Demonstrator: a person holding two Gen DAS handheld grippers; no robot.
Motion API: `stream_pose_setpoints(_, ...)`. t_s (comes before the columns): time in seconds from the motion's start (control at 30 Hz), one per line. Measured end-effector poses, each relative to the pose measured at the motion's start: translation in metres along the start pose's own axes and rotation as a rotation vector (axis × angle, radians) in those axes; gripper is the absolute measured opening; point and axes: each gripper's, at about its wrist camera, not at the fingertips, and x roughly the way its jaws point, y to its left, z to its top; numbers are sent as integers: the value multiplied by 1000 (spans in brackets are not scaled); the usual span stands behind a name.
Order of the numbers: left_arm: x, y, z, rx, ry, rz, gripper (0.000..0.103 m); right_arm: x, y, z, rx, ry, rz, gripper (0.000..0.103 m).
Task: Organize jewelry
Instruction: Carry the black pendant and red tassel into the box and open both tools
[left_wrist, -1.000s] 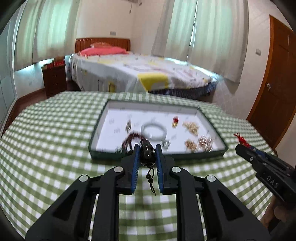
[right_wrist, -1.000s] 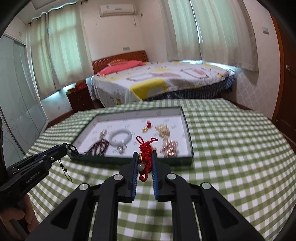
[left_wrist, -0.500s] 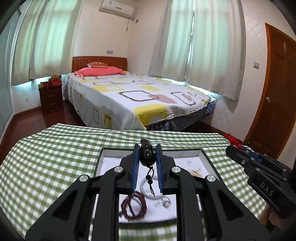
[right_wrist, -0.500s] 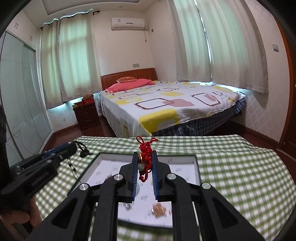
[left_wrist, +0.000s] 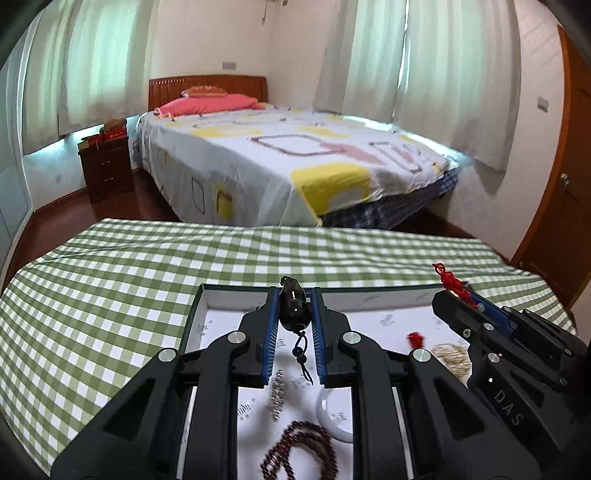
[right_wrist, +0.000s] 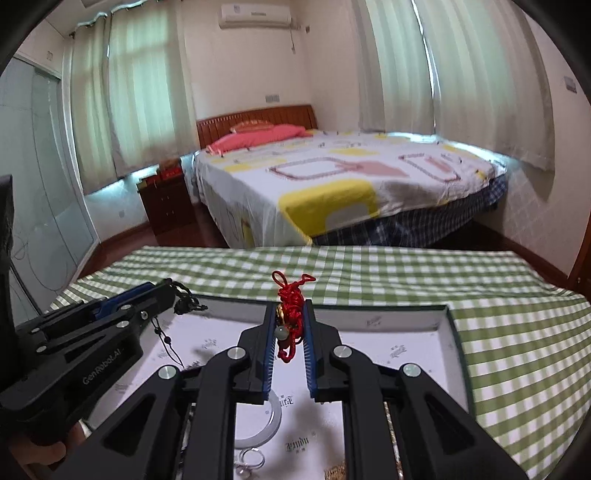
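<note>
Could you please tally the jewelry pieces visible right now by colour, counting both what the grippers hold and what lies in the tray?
Black: 1, pendant in the left gripper
Red: 3, knotted charm in the right gripper, small charm, dark bead bracelet
White: 1, bangle
Silver: 2, chain, ring
Gold: 1, heap
Total: 8

The left gripper (left_wrist: 294, 314) points forward, a little above the counter. Its two blue-edged fingers (left_wrist: 270, 332) are squeezed together on a dark pendant (left_wrist: 293, 308), and a thin cord hangs down from it. The right gripper (right_wrist: 290, 325) is beside it at about the same height, also pointing forward. Its fingers (right_wrist: 309, 343) pinch a red knotted charm (right_wrist: 290, 317) between them. A bit of a hand (right_wrist: 37, 452) shows at the bottom left of the right wrist view, under the left gripper's handle.
</note>
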Motion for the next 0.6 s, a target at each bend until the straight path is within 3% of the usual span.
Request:
stream_pose_setpoints(0.23,31,7,0,13,82,21,17,35,-1,-2,12,136,9,14)
stream_pose_setpoints(0.6,64,14,-7,10,210,31,17,65,1,-3,2,279,2,14)
